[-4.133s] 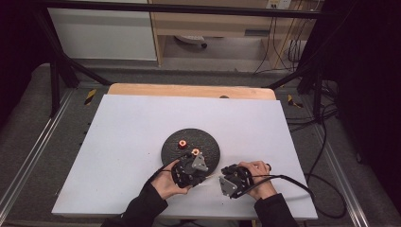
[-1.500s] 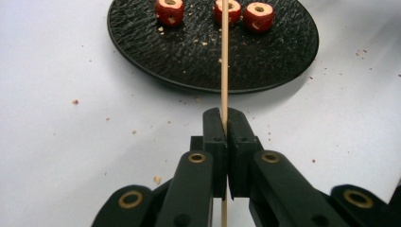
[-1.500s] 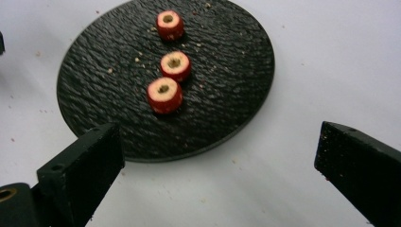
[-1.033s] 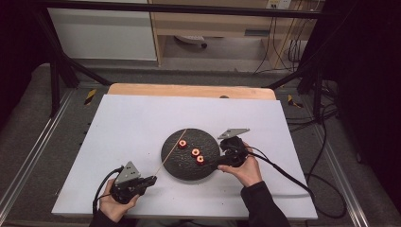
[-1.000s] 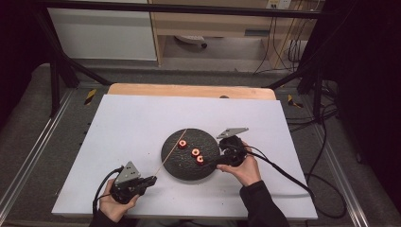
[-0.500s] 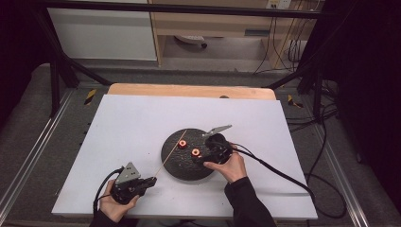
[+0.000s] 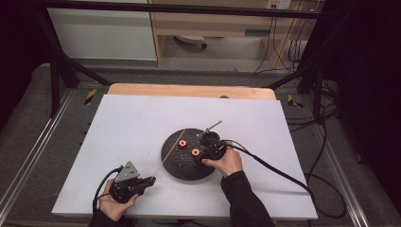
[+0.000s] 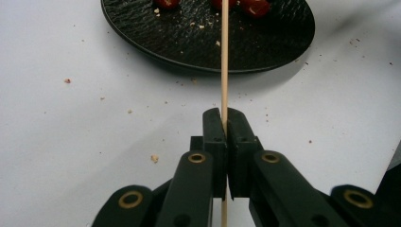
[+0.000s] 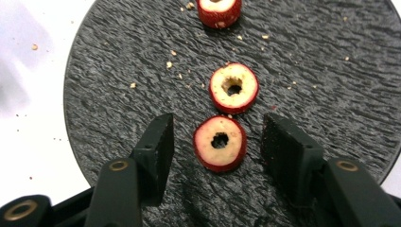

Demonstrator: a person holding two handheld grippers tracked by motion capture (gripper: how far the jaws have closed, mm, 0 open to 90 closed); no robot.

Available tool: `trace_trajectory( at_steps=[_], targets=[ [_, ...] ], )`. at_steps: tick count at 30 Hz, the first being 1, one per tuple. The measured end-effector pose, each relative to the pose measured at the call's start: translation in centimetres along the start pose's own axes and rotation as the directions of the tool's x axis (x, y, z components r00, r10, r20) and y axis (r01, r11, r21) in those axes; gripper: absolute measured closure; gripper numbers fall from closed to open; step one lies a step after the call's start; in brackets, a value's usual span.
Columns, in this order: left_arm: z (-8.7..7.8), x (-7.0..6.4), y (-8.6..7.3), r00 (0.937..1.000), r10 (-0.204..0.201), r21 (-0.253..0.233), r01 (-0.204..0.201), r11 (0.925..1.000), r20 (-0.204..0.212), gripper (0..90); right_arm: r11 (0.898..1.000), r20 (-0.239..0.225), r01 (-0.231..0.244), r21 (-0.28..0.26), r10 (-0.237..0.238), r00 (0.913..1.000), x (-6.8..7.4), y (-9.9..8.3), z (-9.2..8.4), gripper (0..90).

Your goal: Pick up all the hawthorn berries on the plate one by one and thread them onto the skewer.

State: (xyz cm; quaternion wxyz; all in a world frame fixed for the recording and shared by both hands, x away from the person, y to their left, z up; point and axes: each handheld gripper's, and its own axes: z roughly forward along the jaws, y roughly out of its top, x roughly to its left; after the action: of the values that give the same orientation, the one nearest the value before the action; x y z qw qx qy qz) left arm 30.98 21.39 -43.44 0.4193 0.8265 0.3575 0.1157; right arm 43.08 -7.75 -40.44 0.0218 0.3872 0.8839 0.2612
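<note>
While your forearms come in from the near edge, the white table [image 7: 142, 123] carries a round black plate [image 7: 176, 166] near its middle, with crumbs scattered on both. Your right gripper [image 9: 215, 142] hangs over the plate's right half; its jaws have just been closing and now stand on either side of the nearest fruit slice [image 9: 220, 143], a red-skinned ring with a hole in its pale middle, with a gap left on each side, so nothing is pinched yet. A second slice [image 9: 234, 87] lies just beyond it, and a third [image 9: 219, 10] further along the same line. Your left gripper [image 8: 224, 123] sits on the table near the front left, jaws clamped tight on a thin wooden skewer [image 8: 224, 56] whose far end reaches over the plate's rim.
</note>
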Motion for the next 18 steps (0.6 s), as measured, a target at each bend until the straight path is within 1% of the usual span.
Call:
trace_trajectory(
  at_steps=[5,10,13,14,17,18],
  targets=[
    [0.0,0.0,0.0,1.0000,-0.001,0.003,0.001,1.0000,0.000,87.7,0.999,-0.013,-0.022,0.028,0.022,0.9997,-0.5,0.3,0.2,50.9],
    [0.1,0.0,0.0,1.0000,0.001,0.010,-0.001,1.0000,0.000,87.8,0.998,-0.029,-0.031,0.053,0.033,0.9991,-0.7,0.4,0.6,54.3],
    [0.1,0.1,0.0,1.0000,0.002,0.011,-0.002,0.9999,-0.002,87.7,0.998,-0.037,-0.027,0.057,0.029,0.9989,-0.9,0.4,0.8,56.4],
    [0.1,0.1,0.0,1.0000,0.002,0.011,-0.002,0.9999,-0.002,87.7,0.997,-0.036,-0.038,0.063,0.040,0.9986,-0.9,0.5,0.9,57.2],
    [0.1,0.1,0.0,1.0000,0.002,0.013,-0.002,0.9999,-0.003,87.8,0.997,-0.041,-0.033,0.068,0.036,0.9985,-1.0,0.5,1.1,59.0],
    [0.1,0.1,0.0,1.0000,0.002,0.014,-0.002,0.9999,-0.002,87.8,0.997,-0.043,-0.039,0.073,0.042,0.9982,-1.0,0.5,1.1,59.1]
  ],
)
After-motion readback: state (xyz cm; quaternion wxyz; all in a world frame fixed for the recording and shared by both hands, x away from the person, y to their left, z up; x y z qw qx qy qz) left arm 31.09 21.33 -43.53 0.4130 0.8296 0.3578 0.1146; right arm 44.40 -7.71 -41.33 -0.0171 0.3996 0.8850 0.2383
